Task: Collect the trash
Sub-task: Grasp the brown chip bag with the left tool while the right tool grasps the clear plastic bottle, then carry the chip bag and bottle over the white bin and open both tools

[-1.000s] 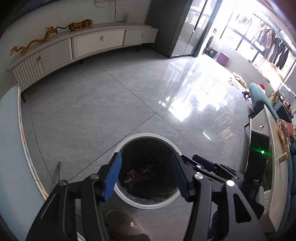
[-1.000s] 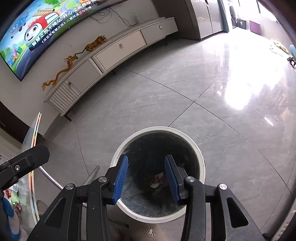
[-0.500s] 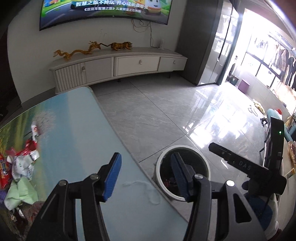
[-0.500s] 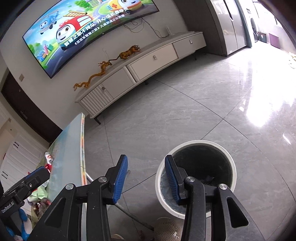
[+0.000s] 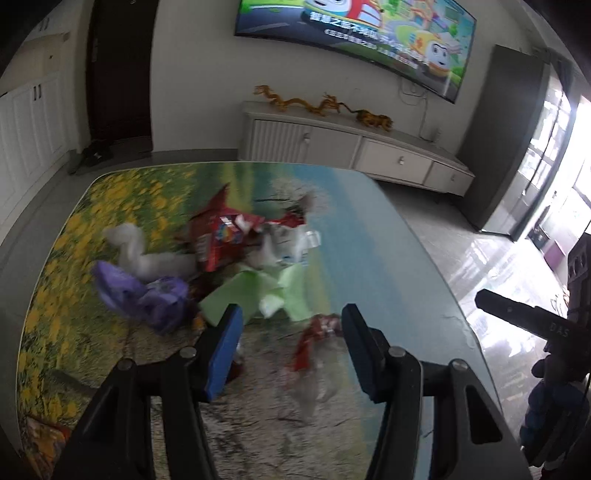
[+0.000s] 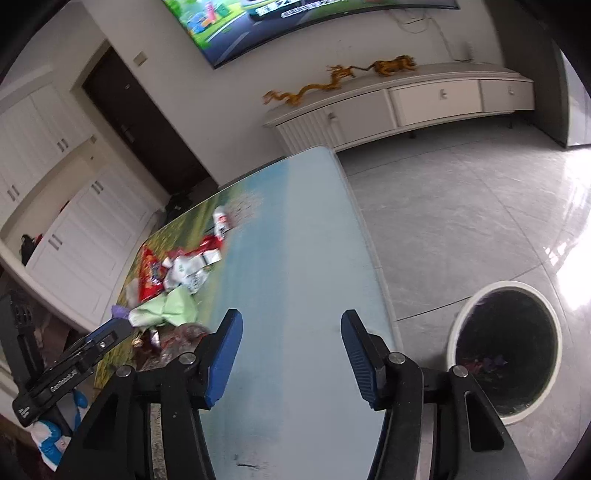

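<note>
A heap of trash lies on the printed table (image 5: 369,236): a red snack bag (image 5: 218,236), a purple wrapper (image 5: 144,291), green paper (image 5: 258,291), white plastic (image 5: 144,254) and a small red wrapper (image 5: 314,339). My left gripper (image 5: 291,350) is open and empty, just above the small red wrapper. My right gripper (image 6: 291,354) is open and empty over the bare blue part of the table (image 6: 295,258). The white trash bin (image 6: 506,350) stands on the floor to the right, with some trash inside. The heap also shows in the right wrist view (image 6: 173,280).
A low TV cabinet (image 5: 351,147) with golden dragon figures stands under the wall TV (image 5: 354,33). White cupboards (image 6: 74,236) and a dark door (image 6: 136,122) are at the left. Grey tiled floor (image 6: 461,206) lies right of the table. The left gripper's body (image 6: 70,365) shows at lower left.
Both grippers swung left, away from the bin and over the table. The left view went from the bin to the trash heap. Both grippers stay open and empty.
</note>
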Available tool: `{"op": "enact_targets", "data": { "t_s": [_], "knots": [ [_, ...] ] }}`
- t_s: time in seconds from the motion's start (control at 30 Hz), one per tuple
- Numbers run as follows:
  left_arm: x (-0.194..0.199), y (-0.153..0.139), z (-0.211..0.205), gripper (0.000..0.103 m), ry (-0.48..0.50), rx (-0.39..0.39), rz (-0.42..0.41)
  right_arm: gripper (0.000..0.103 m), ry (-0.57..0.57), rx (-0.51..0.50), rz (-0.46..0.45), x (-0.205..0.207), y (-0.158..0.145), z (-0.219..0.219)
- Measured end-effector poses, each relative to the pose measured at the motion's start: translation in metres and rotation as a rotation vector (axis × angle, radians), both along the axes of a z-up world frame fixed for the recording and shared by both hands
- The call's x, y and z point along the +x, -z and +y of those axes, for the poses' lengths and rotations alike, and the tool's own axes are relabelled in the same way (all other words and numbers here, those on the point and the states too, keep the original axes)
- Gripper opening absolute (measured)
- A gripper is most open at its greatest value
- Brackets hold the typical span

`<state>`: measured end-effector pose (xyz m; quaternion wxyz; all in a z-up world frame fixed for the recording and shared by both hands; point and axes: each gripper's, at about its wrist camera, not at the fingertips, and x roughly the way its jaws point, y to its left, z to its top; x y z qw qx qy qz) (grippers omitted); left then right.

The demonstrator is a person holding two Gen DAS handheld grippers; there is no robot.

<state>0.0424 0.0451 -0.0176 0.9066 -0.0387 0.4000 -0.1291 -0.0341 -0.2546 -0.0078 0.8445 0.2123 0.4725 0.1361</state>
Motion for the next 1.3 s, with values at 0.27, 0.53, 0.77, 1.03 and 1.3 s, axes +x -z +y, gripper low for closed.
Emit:
{"op": "enact_targets", "data": {
  "t_s": [0.27,0.53,0.77,1.03,1.3],
  "knots": [
    [-0.003,0.022,0.038,0.059,-0.079,0.007,0.044,0.071,-0.22,0.017,0.048,0.025,0.012,0.096],
    [0.005,0.041,0.044,0.06,-0.071,0.007,0.079,0.074,-0.314,-0.063,0.069,0.038,0.028,0.143],
    [0.006,0.051,0.04,0.06,-0.063,0.016,0.106,0.058,-0.347,-0.098,0.088,0.039,0.041,0.153],
    [-0.001,0.054,0.038,0.037,-0.041,-0.004,0.118,0.011,-0.342,-0.061,0.09,0.028,0.047,0.14],
    [-0.017,0.051,0.041,0.036,-0.028,-0.021,0.124,0.009,-0.323,-0.023,0.075,0.013,0.042,0.117]
  ]
}}
